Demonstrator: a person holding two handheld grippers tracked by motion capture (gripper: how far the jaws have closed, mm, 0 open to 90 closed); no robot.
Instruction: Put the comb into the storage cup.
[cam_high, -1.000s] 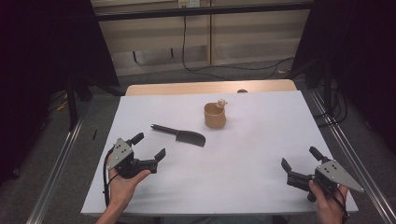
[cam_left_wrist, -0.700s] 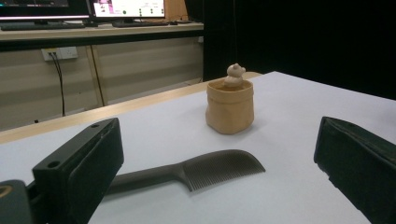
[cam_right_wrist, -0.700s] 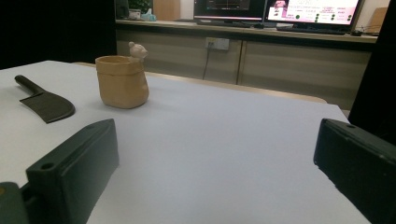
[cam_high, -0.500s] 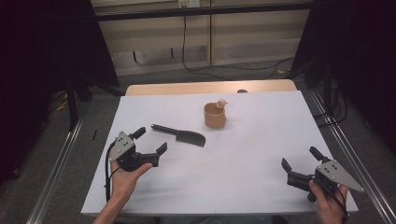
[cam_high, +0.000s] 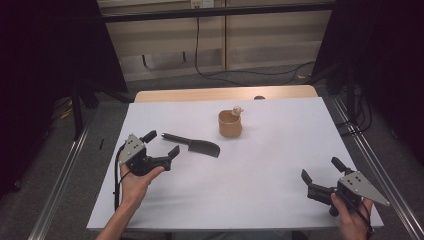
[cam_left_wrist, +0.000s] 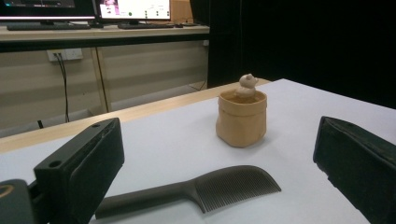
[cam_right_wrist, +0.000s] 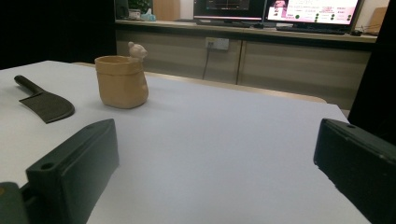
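The table (cam_high: 260, 200) is viewed from above the person's side by the high view, which is directed forward and down and set far enough back for the whole white top to be covered. The left gripper view is taken low, near the table surface, along its own jaws, close to the comb (cam_left_wrist: 205, 189) and facing the cup (cam_left_wrist: 241, 117). The right gripper view is likewise taken low, from farther off. The cup (cam_right_wrist: 121, 80) and comb (cam_right_wrist: 44, 103) are shared by all three views.

Left tongs (cam_high: 162, 144) and right tongs (cam_high: 320, 170) both gape wide, held low.
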